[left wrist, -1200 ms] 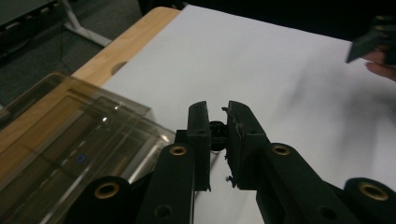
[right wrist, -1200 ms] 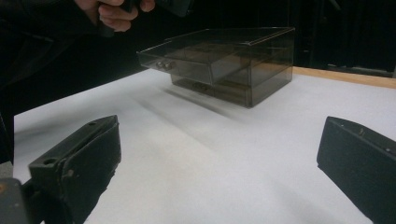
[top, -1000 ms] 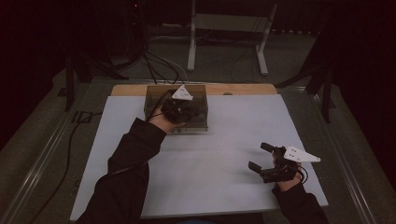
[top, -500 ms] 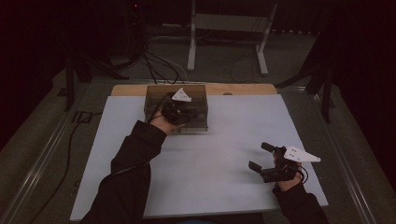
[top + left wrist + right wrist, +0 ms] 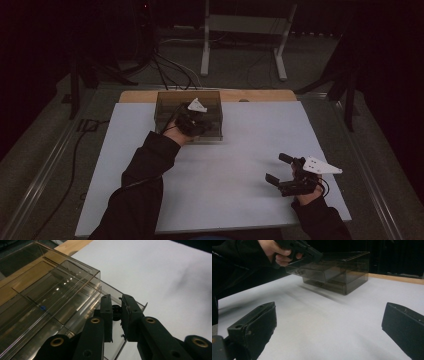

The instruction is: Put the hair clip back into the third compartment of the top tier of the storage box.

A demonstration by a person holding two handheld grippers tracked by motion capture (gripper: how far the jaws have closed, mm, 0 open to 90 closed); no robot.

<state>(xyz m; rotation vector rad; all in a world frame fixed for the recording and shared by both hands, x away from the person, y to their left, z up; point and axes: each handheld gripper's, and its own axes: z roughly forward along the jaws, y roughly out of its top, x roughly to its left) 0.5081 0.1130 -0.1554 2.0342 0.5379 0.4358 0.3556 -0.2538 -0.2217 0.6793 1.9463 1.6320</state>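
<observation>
Since the earlier frame, the left hand-held gripper (image 5: pixel 196 121) is sitting a little lower and nearer on the clear drawer box (image 5: pixel 165 107), while the right one is keeping its place. In the left gripper view the jaws are closing around a small dark knob (image 5: pixel 116 312) on the front of a pulled-out drawer (image 5: pixel 82 297); the pads are pressing it from both sides. Most of the knob is hidden between the jaws, so its shape is hard to make out. The hand (image 5: pixel 175 132) and sleeve are covering the front of the box in the high view.

The box is standing at the far side of the white counter (image 5: pixel 240 150), beside a wooden strip (image 5: pixel 260 95). Its long axis is running left to right across the counter, and the drawer fronts are facing toward the person.

The right hand-held gripper (image 5: pixel 280 169) is resting on the near right part of the counter, well apart from the box, with its jaws standing wide and holding nothing. It is pointing toward the box.
</observation>
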